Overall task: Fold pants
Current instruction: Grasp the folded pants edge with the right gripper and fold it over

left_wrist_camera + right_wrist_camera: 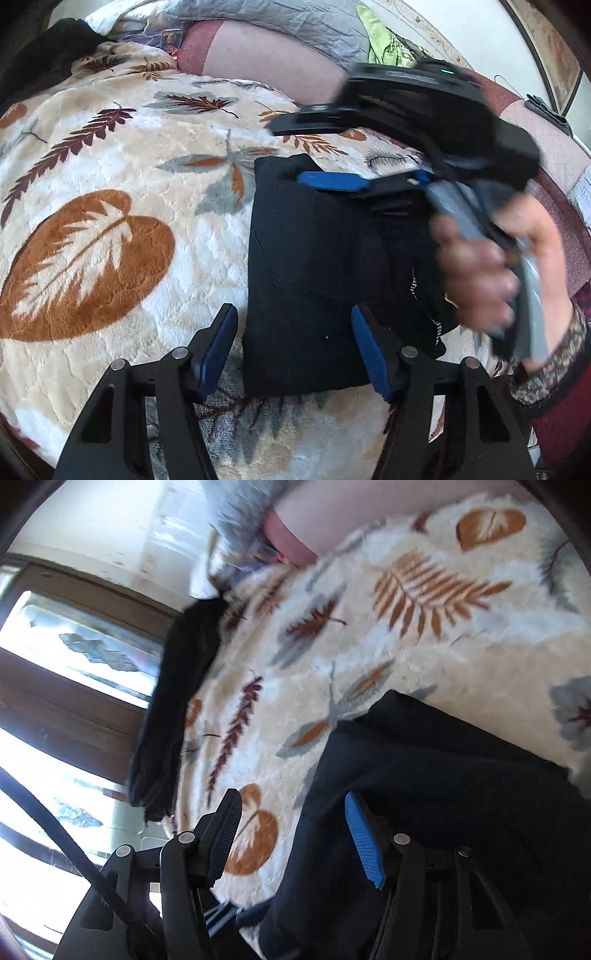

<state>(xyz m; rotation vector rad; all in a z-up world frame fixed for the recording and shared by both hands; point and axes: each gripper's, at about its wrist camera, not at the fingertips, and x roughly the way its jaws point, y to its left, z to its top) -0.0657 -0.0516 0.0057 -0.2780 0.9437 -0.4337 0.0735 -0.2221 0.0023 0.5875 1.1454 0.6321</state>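
The black pants [325, 266] lie on the bed's leaf-patterned blanket [110, 184] as a compact, squarish bundle, so the folding looks all but finished to me. The left gripper [293, 350] hangs just over the bundle's near edge with its jaws spread wide and holding nothing. The right gripper [291, 838], held in the person's hand [487, 273], sits above the far edge, jaws likewise spread and empty; one blue finger seems close to the cloth, though blur keeps me from saying whether it touches. What remains, I'd guess, is at most a smoothing pat or setting the bundle aside.
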